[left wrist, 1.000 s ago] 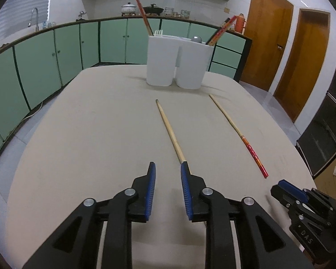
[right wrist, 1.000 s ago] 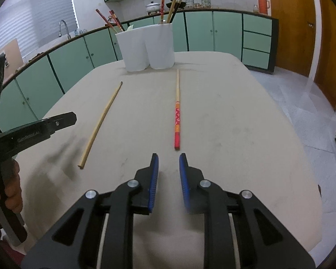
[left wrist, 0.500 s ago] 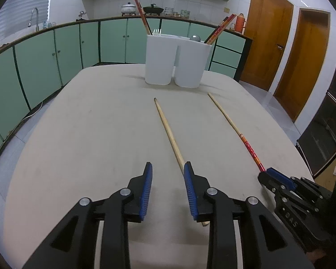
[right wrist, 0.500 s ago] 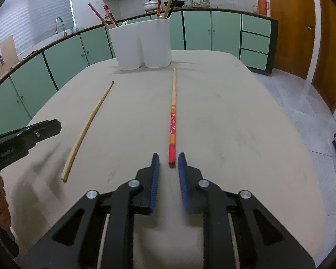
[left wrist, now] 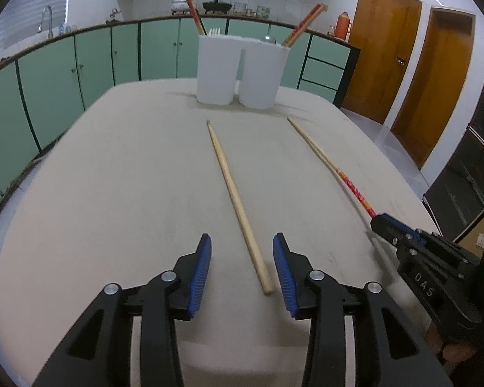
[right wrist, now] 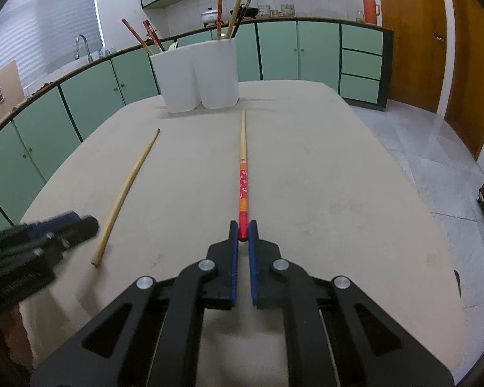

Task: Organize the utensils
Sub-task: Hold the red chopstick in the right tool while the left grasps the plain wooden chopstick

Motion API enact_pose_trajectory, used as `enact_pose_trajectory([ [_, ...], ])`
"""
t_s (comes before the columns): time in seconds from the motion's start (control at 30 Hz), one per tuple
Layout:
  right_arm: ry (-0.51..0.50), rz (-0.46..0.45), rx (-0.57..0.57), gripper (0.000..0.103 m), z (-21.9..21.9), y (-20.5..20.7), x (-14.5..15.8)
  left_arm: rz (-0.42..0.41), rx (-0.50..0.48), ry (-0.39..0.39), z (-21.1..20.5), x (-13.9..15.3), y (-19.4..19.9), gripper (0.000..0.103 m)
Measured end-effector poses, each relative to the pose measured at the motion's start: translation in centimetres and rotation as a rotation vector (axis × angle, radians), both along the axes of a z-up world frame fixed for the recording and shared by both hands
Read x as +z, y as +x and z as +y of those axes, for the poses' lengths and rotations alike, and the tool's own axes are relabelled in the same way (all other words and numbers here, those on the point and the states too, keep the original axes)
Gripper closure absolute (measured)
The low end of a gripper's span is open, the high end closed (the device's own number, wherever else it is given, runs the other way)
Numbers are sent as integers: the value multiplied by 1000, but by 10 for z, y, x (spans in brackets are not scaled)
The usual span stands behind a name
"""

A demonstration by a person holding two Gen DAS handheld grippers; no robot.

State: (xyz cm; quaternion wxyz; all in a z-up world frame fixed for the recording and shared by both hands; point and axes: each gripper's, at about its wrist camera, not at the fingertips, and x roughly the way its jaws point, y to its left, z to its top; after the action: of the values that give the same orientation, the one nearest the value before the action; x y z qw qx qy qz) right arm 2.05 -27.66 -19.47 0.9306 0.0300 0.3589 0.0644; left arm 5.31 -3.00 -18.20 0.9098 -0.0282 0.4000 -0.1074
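Observation:
A plain wooden chopstick (left wrist: pixel 235 200) lies on the beige table (left wrist: pixel 113 193); its near end sits between the open fingers of my left gripper (left wrist: pixel 242 242). It also shows in the right wrist view (right wrist: pixel 126 190). A red-handled chopstick (right wrist: pixel 243 177) lies to its right, and my right gripper (right wrist: pixel 243 227) is shut on its red end. The right gripper shows in the left wrist view (left wrist: pixel 384 222) at that chopstick (left wrist: pixel 322 154). A white two-part utensil holder (left wrist: pixel 242 71) with several chopsticks stands at the far end and shows in the right wrist view (right wrist: pixel 198 74).
Green cabinets (left wrist: pixel 64 71) with a counter curve around the left and back. Wooden doors (left wrist: pixel 413 64) stand at the right. The table's right edge (right wrist: pixel 419 200) drops to a tiled floor. The left gripper shows blurred at the lower left of the right wrist view (right wrist: pixel 61 225).
My left gripper opened wider and moved forward around the plain chopstick's end. My right gripper advanced and closed on the red end of the other chopstick.

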Motion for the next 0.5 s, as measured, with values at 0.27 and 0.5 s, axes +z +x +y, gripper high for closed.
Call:
enact_pose_trajectory([
  [0.27, 23, -17, 1, 98, -3, -6, 6, 33, -5, 29, -11, -10, 1, 64],
  [0.5, 37, -11, 5, 98, -1, -5, 5, 31, 2, 48, -12, -12, 0, 83],
])
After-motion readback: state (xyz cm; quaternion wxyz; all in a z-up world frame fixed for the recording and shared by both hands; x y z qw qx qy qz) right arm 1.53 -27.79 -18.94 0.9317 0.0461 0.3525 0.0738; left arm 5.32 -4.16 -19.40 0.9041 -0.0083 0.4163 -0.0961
